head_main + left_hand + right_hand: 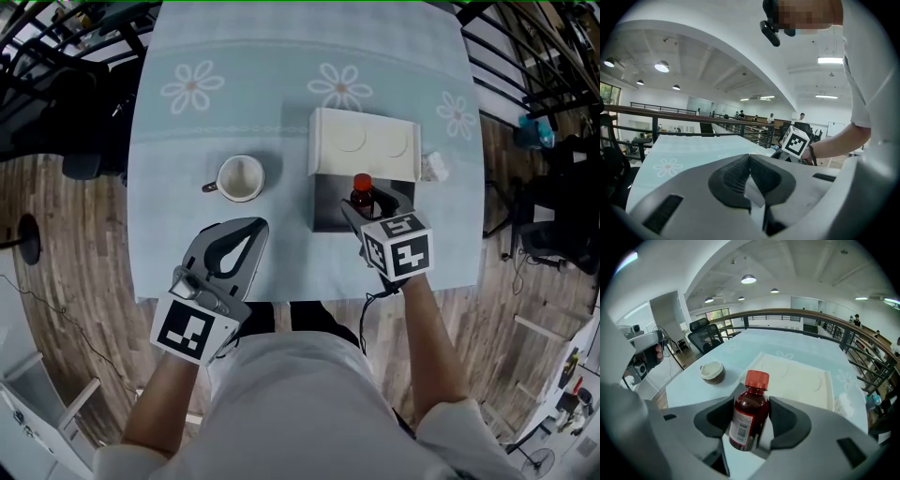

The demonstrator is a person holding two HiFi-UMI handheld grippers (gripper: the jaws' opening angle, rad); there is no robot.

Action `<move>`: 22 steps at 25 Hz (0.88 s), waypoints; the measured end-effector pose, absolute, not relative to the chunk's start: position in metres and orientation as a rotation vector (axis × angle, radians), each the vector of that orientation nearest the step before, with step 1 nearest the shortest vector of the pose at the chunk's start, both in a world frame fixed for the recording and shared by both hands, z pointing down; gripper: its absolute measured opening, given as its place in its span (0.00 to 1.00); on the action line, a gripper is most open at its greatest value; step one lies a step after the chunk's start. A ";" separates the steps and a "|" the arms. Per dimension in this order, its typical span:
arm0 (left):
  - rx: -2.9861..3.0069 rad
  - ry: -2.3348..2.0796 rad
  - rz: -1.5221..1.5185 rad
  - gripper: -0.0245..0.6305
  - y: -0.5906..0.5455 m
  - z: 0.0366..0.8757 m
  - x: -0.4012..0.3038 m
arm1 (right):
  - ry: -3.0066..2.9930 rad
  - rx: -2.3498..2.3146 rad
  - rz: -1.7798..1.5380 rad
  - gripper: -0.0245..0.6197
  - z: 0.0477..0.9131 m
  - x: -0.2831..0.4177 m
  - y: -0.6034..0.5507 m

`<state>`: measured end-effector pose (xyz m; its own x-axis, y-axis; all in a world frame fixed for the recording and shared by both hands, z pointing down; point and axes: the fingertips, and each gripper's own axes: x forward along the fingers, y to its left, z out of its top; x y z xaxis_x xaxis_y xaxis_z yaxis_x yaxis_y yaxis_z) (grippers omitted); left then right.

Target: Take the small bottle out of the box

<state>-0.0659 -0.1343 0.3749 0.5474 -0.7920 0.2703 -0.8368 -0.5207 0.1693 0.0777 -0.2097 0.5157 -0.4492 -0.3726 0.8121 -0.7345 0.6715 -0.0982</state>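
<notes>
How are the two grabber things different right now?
The right gripper has its jaws shut on the small bottle. The left gripper has its jaws together on nothing. The right gripper is at the box, while the left gripper is over bare tablecloth near the mug. Both are grey and carry a marker cube.

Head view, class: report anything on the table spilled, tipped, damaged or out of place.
Nothing stands out. The mug stands upright, the box sits open, the right gripper holds the small bottle with its cap on, and no spill shows on the tablecloth.
</notes>
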 end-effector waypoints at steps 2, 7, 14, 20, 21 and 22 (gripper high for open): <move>2.523 -1.355 0.234 0.07 -0.135 0.370 -0.066 | -2.091 0.868 0.561 0.42 0.508 0.078 -0.210; 2.557 -1.356 0.242 0.07 -0.133 0.356 -0.064 | -2.130 0.908 0.544 0.42 0.487 0.078 -0.207; 2.593 -1.347 0.245 0.07 -0.128 0.340 -0.062 | -2.203 0.967 0.520 0.42 0.451 0.075 -0.198; 2.632 -1.333 0.253 0.07 -0.124 0.328 -0.059 | -2.257 1.012 0.493 0.42 0.423 0.076 -0.189; 2.638 -1.331 0.254 0.07 -0.124 0.326 -0.058 | -2.264 1.018 0.491 0.42 0.420 0.076 -0.187; 2.643 -1.329 0.255 0.07 -0.124 0.323 -0.058 | -2.270 1.023 0.489 0.42 0.416 0.076 -0.185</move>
<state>-0.0580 -0.1237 0.3232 0.5880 -0.7760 0.2281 -0.8054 -0.5878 0.0763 0.0757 -0.1855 0.4158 -0.5266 -0.5484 0.6495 -0.7671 0.6359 -0.0850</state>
